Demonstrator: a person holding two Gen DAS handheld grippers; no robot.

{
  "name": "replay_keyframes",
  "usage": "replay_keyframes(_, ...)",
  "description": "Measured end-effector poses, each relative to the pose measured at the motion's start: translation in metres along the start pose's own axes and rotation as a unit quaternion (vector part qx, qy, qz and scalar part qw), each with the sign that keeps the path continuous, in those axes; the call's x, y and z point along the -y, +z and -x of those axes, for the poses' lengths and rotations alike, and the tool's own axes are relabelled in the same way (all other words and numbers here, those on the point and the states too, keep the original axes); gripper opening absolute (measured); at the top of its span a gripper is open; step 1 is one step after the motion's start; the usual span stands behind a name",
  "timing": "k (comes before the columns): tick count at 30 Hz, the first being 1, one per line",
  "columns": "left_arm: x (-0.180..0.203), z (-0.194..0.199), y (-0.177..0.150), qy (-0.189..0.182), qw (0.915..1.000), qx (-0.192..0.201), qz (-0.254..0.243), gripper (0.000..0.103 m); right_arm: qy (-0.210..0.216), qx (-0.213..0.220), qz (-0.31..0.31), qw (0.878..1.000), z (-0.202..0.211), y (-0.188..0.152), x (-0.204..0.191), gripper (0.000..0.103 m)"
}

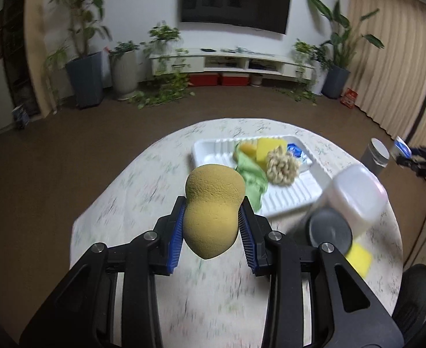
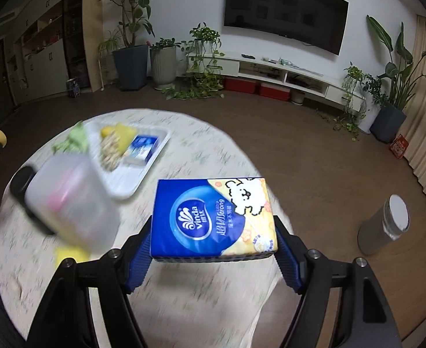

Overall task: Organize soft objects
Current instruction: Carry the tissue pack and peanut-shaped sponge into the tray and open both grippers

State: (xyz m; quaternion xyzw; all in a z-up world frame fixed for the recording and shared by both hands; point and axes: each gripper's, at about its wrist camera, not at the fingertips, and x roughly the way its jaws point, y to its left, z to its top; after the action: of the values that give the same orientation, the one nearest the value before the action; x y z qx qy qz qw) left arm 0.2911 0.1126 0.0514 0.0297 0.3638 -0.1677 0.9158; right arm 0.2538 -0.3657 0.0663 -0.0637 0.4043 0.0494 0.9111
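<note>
My left gripper (image 1: 211,217) is shut on a tan gourd-shaped makeup sponge (image 1: 213,203), held above the round table. My right gripper (image 2: 213,249) is shut on a blue and yellow Vinda tissue pack (image 2: 213,217), held above the table's right side. A white ribbed tray (image 1: 288,194) lies at the table's far side and also shows in the right wrist view (image 2: 126,182). It holds a green cloth (image 1: 252,178), yellow sponges (image 1: 266,148), a beige knotted rope ball (image 1: 282,166) and a small blue tissue pack (image 2: 143,146).
A translucent plastic container with a black lid (image 1: 355,194) stands right of the tray, blurred; it also shows in the right wrist view (image 2: 73,200). A yellow sponge (image 1: 357,258) lies beneath it. A grey cylindrical bin (image 2: 384,229) stands on the floor right of the table (image 2: 201,150).
</note>
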Motion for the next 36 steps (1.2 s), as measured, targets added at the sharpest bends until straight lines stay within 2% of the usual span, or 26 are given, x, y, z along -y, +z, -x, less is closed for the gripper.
replay_keyframes(4,0.015,-0.038,0.032,-0.006,0.9991,-0.007,-0.042,0.033,0.008,-0.002,0.025,1.0,-0.029,0.04,-0.002,0.076)
replay_keyframes(9,0.026,-0.094,0.063,-0.013,0.997,-0.029,-0.07,0.033,0.058,-0.018,0.07,0.996,-0.077,0.087,-0.033,0.076)
replay_keyframes(13,0.019,-0.13,0.076,-0.014,0.9968,-0.043,-0.065,0.033,0.105,-0.029,0.125,0.986,-0.111,0.113,-0.069,0.076)
replay_keyframes(20,0.026,-0.177,0.065,-0.021,0.9916,-0.081,-0.098,0.033,0.148,-0.061,0.206,0.965,-0.159,0.126,-0.12,0.076)
replay_keyframes(26,0.028,-0.195,0.044,-0.026,0.9872,-0.118,-0.104,0.033,0.166,-0.086,0.24,0.953,-0.19,0.122,-0.141,0.076)
replay_keyframes(36,0.022,-0.19,0.018,-0.031,0.9845,-0.152,-0.082,0.032,0.164,-0.108,0.252,0.948,-0.217,0.119,-0.149,0.076)
